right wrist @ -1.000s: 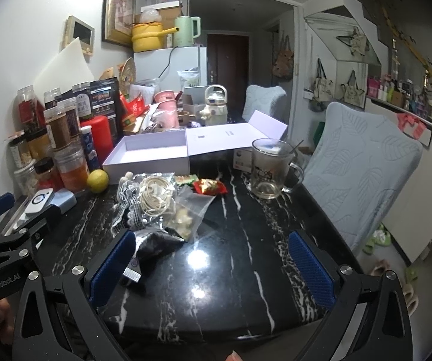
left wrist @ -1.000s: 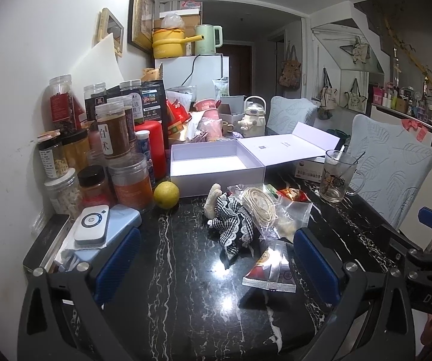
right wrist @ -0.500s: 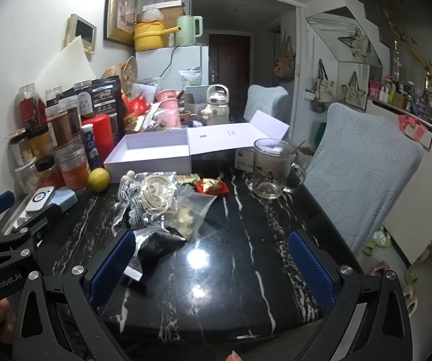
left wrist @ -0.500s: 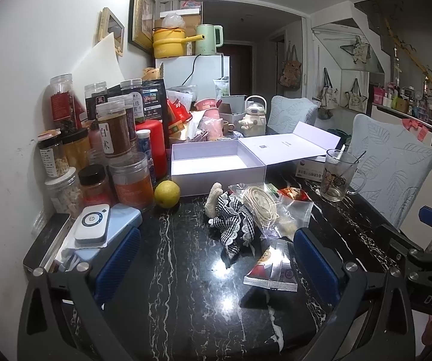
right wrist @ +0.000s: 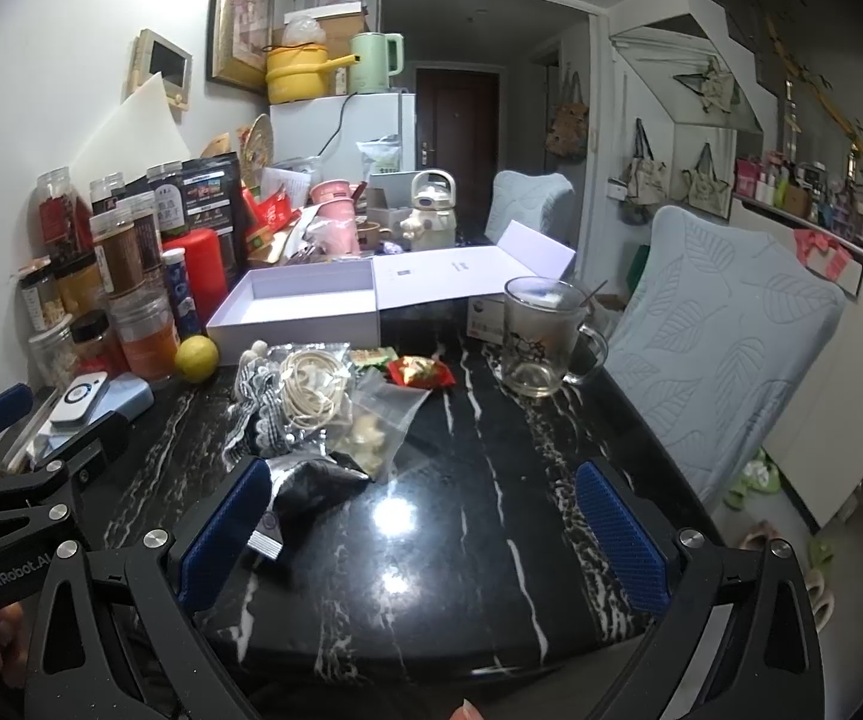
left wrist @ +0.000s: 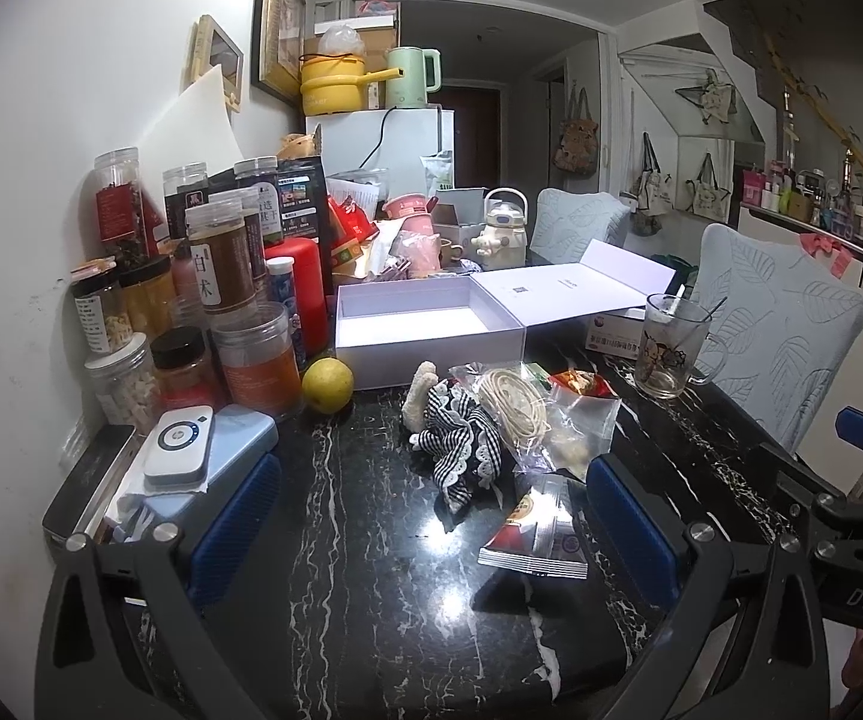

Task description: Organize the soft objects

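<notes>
From my left wrist camera, my left gripper [left wrist: 431, 528] hangs low over the black marble table [left wrist: 371, 540], its 2 blue pads spread wide with nothing between them. Just ahead lies the checkered cloth doll [left wrist: 455, 438], touching a clear bag of coiled cord [left wrist: 512, 405]; a snack packet [left wrist: 536, 534] lies nearer, close to my right-hand pad. Behind the pile sits the open white box [left wrist: 425, 330], a lemon [left wrist: 327, 385] beside its left corner. From my right wrist camera, my right gripper [right wrist: 425, 531] is likewise spread wide and holds nothing. The doll [right wrist: 260, 396] and cord bag [right wrist: 314, 387] lie ahead to the left, a glass mug [right wrist: 542, 336] stands well apart to the right.
</notes>
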